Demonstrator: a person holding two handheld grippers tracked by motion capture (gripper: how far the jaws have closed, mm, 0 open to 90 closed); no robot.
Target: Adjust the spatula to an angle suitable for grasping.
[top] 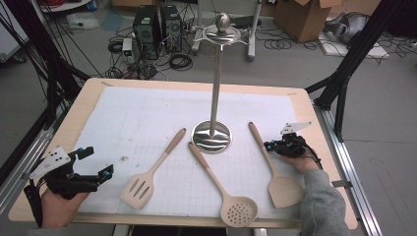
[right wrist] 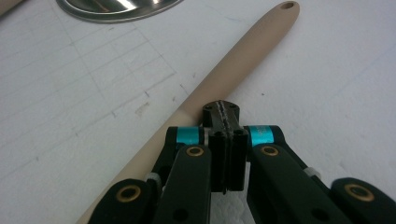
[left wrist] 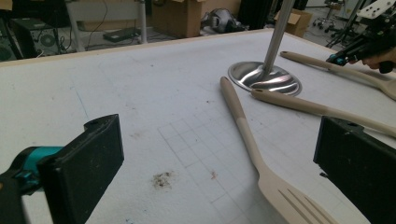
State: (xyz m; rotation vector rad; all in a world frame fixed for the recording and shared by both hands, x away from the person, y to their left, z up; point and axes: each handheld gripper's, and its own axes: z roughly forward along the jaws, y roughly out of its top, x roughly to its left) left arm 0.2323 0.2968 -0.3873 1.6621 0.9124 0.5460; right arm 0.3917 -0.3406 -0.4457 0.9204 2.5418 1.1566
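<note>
Item: right gripper (top: 269,145), held in a person's hand at the right side of the tabletop (top: 305,105); its jaws were clenched together with nothing between them, the tips sitting over or against the handle of the solid spatula (top: 275,169), though contact could not be confirmed. Item: solid spatula, pale wood colour, lying flat on the white gridded mat (top: 142,113), handle pointing away toward the far edge, blade nearest the person and partly behind a grey sleeve (top: 322,204); in the right gripper view its handle (right wrist: 224,79) ran diagonally under the closed jaws, its hole end beyond them. Item: left gripper (top: 100,162), held at the near left corner of the tabletop, jaws released and standing wide apart, empty, aimed across the mat. Item: slotted spatula (top: 147,174), lying left of centre, well apart from the left gripper. Item: perforated spoon (top: 223,189), lying between the two spatulas, its handle end near the stand's base. Item: metal stand (top: 215,93), upright at the middle of the mat, round polished base (top: 211,136), ball on top. Beyond the tabletop: cardboard boxes and cables on the floor.
</note>
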